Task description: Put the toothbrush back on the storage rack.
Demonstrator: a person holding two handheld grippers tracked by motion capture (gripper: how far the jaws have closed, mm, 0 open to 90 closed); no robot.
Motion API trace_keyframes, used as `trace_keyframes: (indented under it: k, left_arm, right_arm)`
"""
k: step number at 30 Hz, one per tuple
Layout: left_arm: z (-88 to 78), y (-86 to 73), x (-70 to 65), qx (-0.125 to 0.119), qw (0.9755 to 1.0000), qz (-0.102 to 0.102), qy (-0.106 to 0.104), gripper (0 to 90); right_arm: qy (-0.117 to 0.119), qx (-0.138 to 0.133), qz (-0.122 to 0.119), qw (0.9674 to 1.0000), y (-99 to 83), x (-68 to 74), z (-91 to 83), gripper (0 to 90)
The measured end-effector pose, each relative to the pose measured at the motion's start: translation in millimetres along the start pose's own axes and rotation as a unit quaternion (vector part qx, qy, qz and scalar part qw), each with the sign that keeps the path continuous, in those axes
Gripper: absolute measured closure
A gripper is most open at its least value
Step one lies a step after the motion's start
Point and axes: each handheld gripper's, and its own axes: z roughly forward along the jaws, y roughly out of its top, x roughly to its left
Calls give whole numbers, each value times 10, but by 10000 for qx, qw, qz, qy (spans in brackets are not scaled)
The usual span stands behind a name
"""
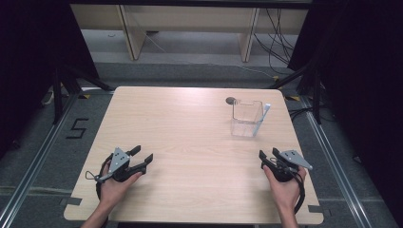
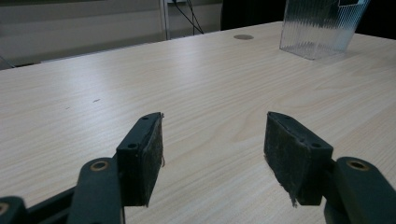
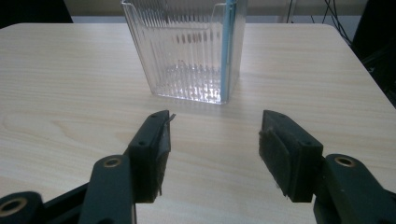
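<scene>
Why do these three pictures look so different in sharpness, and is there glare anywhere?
High view: even overhead light, dark surroundings, a soft pale sheen on the far part of the table. Left gripper view: the clear ribbed container is slightly soft, the left gripper casts little shadow. Right gripper view: light streaks on the container's ribs, the light blue stick reads clearly, the right gripper looks large.

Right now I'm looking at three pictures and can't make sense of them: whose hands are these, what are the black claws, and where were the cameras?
A person sits at a pale wooden table and holds a hand-held clamp in each hand: the left gripper and the right gripper. The high view looks down from above. Each of the other two views comes from a camera that rides on one gripper, so its black padded jaws rise from the bottom. Both stand open and hold nothing. On the table stands a clear ribbed plastic container with a light blue stick leaning in it, straight ahead of the right gripper.
</scene>
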Motion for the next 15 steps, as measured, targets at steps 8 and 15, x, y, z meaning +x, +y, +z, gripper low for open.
trace_keyframes:
  k: [8,15]
  left_arm:
    - [1,1,3,11,10000,-6,-1,371]
    - [-1,1,4,10,10000,-12,5,369]
  right_arm:
    - [-5,-7,11,10000,-85,-6,-40,439]
    - [17,-53,23,10000,-126,-8,-53,438]
